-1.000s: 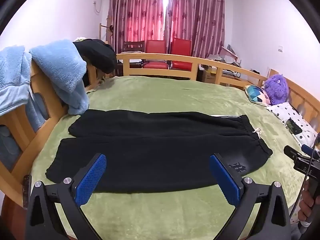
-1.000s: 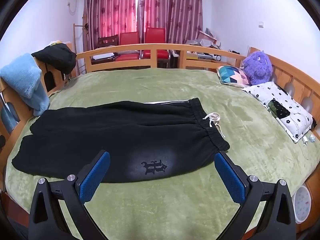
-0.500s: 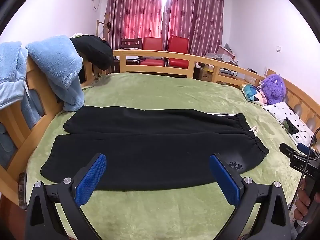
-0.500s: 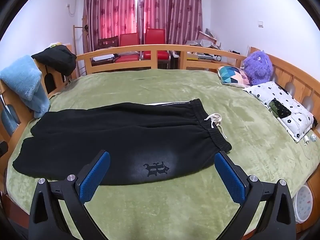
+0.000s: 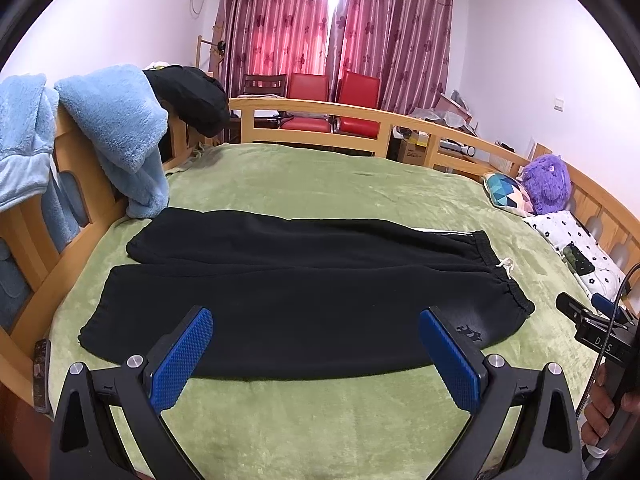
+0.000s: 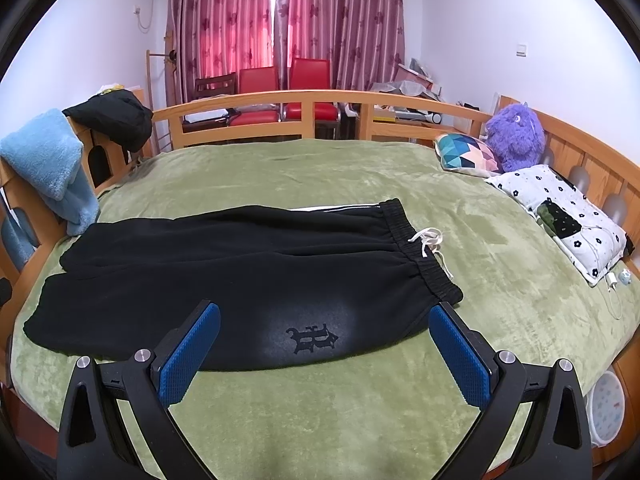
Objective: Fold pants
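The black fleece pants (image 5: 304,296) lie flat on the green plush blanket (image 5: 320,184) of the wooden bed, legs side by side, waistband with white drawstring (image 6: 430,240) toward the right. The left gripper (image 5: 316,354) and the right gripper (image 6: 324,356) hover above the near edge, both with blue pads spread wide, holding nothing.

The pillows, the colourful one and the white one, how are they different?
The colourful pillow has bright triangles; the white pillow has little black flowers. The colourful pillow leans against the purple plush, while the white pillow lies flat, nearer the cameras. The white pillow has a dark cloth on it; the colourful pillow has nothing on top. Both sit on the green blanket by the wooden rail.
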`<state>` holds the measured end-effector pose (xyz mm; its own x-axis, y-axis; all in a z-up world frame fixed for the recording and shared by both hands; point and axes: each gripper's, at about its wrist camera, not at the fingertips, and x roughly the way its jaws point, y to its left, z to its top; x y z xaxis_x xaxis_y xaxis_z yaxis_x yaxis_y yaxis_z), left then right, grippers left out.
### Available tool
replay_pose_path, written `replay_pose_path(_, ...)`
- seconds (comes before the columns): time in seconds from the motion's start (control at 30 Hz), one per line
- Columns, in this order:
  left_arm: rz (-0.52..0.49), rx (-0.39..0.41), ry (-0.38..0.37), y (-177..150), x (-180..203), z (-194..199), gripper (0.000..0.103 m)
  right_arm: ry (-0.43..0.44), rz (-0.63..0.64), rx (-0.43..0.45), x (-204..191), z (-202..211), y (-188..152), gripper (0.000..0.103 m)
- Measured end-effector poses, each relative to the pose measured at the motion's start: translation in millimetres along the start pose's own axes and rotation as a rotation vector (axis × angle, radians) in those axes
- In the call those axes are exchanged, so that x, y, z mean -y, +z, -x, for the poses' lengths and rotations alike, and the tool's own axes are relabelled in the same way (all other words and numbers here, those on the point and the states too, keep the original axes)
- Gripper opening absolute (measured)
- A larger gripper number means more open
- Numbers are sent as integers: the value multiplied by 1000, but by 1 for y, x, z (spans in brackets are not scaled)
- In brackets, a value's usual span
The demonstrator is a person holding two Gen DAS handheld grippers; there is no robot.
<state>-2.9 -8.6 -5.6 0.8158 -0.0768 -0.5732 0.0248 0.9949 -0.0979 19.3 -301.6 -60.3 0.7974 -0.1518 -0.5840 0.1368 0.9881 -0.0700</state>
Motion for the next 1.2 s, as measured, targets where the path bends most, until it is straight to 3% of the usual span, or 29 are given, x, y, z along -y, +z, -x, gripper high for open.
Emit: replay_pose_path(1.2, 15, -9, -8, 0, -4, 1, 103, -5, -10, 20, 1, 3, 2, 102)
